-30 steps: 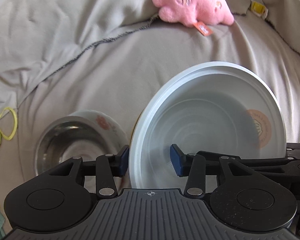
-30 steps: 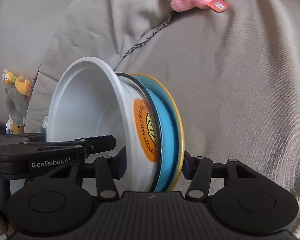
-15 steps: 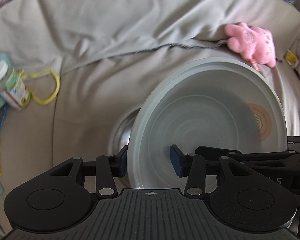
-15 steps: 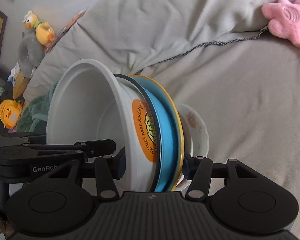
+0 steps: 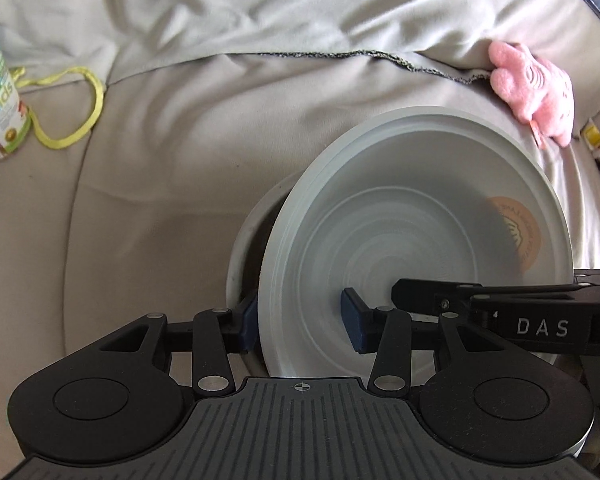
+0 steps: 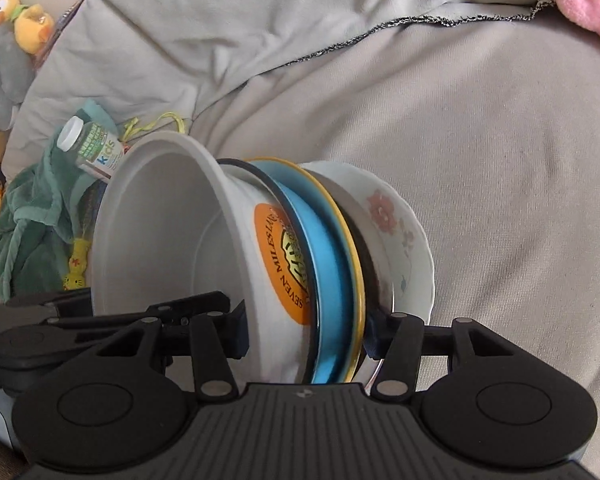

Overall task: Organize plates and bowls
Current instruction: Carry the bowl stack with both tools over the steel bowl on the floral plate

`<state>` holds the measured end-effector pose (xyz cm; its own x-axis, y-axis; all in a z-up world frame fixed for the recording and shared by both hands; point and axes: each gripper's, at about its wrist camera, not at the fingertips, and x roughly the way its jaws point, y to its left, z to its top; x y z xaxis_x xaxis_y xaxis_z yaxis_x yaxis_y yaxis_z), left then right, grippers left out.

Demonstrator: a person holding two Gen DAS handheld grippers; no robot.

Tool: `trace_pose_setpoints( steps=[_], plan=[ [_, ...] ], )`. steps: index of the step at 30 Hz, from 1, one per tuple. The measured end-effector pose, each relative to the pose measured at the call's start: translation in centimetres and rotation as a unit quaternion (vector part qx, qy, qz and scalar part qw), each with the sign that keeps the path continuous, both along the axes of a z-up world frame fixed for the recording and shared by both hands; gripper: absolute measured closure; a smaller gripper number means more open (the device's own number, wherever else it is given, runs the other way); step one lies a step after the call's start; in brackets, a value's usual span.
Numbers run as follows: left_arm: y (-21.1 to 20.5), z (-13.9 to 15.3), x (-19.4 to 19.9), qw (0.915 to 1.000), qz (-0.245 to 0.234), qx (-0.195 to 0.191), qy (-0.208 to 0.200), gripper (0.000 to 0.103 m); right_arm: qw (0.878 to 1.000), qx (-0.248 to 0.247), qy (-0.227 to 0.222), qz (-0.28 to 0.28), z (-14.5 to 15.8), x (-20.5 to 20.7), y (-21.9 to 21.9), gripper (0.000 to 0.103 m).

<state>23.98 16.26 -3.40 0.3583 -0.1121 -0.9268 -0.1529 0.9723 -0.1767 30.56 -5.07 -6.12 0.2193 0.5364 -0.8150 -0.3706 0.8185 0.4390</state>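
Both tools grip one stack of dishes tipped up on edge over a grey-covered couch (image 6: 480,152). The left tool (image 5: 300,320) is clenched across the rim of the white paper bowl (image 5: 412,240), one pad outside the wall and one inside. The right tool (image 6: 306,330) is clamped wider, across the white bowl together with the blue plate (image 6: 324,280) and the yellow-rimmed plate (image 6: 350,248) behind it.

The relation that matters is between this stack and the flowered bowl (image 6: 396,224). In the right view it sits just to the right of the yellow-rimmed plate, its mouth facing the stack, with a dark metal bowl (image 6: 366,256) apparently nested inside. Whether the plates touch it cannot be told. In the left view only a pale rim (image 5: 244,248) shows, to the left of and behind the white bowl.

The stack's axis runs left to right, roughly in line with the flowered bowl's mouth. The right tool is the nearer one; its right finger lies just beside that bowl's rim. The likely next move is to press the stack to the right until it seats there.
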Motion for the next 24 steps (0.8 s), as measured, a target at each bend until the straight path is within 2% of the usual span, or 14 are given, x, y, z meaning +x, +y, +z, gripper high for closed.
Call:
trace_pose_setpoints(
  steps=[4,8,16,20,24],
  plan=[
    [1.4,-0.5,0.2,0.9992,0.015,-0.037,0.004,0.064,1.0,-0.016,0.004,-0.004,-0.1,0.4,0.2,0.054],
    [2.1,-0.5,-0.1,0.9988,0.015,-0.047,0.005,0.075,1.0,-0.022,0.008,0.001,-0.2,0.4,0.3,0.055],
    [2.7,-0.7,-0.8,0.9975,0.021,-0.067,-0.007,0.077,0.999,-0.041,0.013,0.008,0.5,0.1,0.4,0.055],
    [2.5,-0.9,-1.9,0.9942,0.063,-0.068,-0.055,0.078,0.998,-0.047,0.033,-0.003,0.4,0.4,0.4,0.056],
    [2.0,-1.4,-3.2,0.988,0.083,-0.071,-0.109,0.078,0.997,-0.076,0.022,-0.01,0.8,0.0,0.9,0.056]
  ],
)
